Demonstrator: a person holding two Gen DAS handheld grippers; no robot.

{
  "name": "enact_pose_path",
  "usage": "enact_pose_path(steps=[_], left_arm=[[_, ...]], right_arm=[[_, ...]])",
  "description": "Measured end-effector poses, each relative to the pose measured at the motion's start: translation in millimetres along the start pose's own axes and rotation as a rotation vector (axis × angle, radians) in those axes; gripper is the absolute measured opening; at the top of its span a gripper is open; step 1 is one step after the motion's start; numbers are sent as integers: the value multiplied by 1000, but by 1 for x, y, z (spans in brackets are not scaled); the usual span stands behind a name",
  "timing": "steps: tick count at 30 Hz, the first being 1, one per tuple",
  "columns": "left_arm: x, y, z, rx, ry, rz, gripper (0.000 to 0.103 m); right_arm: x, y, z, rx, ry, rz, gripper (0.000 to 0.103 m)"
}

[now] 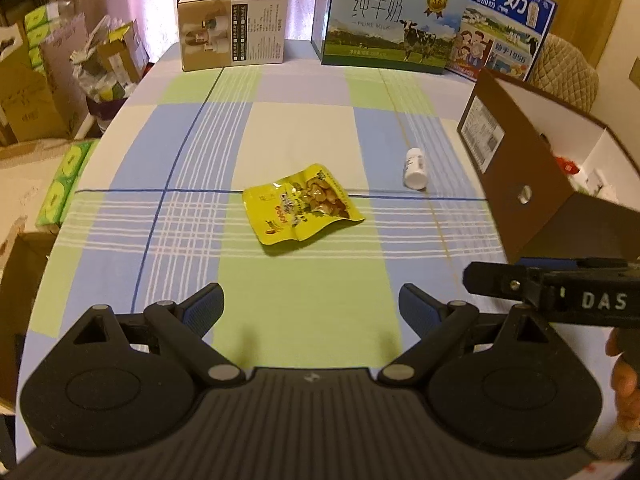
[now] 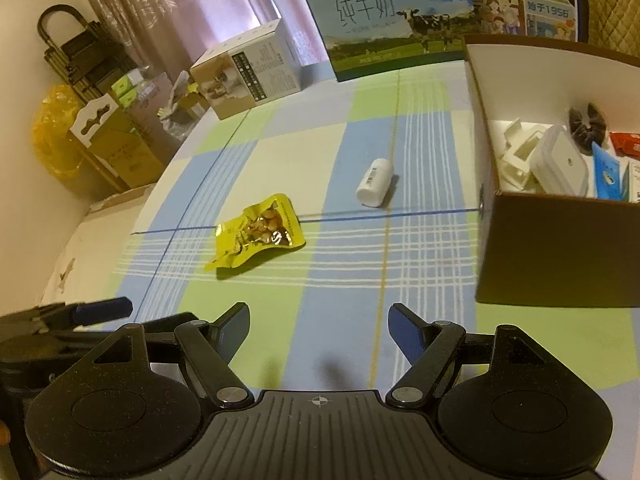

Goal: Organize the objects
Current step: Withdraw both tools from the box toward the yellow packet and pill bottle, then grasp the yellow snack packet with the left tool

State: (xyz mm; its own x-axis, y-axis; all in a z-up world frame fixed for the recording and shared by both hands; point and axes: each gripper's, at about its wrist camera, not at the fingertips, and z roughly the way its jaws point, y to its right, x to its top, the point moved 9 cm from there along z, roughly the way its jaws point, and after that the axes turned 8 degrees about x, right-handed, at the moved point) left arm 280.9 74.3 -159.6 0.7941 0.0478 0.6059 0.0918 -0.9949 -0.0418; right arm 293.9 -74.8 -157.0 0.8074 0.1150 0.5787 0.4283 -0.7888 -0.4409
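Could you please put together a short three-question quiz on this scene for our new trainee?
1. True or false: the white bottle stands upright.
2. Which loose item lies nearer the brown box: the yellow snack packet or the bottle?
3. Are the left gripper and right gripper open or shut?

Key: 1. False, it lies on its side. 2. The bottle. 3. Both open, holding nothing.

I see yellow snack packet (image 1: 301, 209) lying flat on counter, centre of left wrist frame, crinkled, clear window showing nuts. White pill bottle (image 1: 415, 168) lies on its side, right of centre, well apart from packet. Brown open box (image 2: 560, 248) at right edge of right wrist frame, white inside, holding white container (image 2: 560, 166) and small packets.
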Motion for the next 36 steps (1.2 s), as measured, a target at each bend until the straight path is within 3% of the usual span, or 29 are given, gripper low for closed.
enact_pose_path(steps=[9,11,16,20,26,36], left_arm=[[1,-4,34,12,8,77,92],[4,-1,43,7,18,112,92],[16,10,63,-11,54,205,92],[32,19,78,-15,111,306,92],[48,18,110,-20,98,422,93],[60,21,138,-113,61,403,96]], right_arm=[[1,9,11,-23,77,-95,69],[3,9,13,-17,97,-102,52],[2,16,22,-28,93,-79,37],[5,25,22,-39,93,-53,37],[6,37,20,-59,82,2,37],[2,44,23,-74,55,25,37]])
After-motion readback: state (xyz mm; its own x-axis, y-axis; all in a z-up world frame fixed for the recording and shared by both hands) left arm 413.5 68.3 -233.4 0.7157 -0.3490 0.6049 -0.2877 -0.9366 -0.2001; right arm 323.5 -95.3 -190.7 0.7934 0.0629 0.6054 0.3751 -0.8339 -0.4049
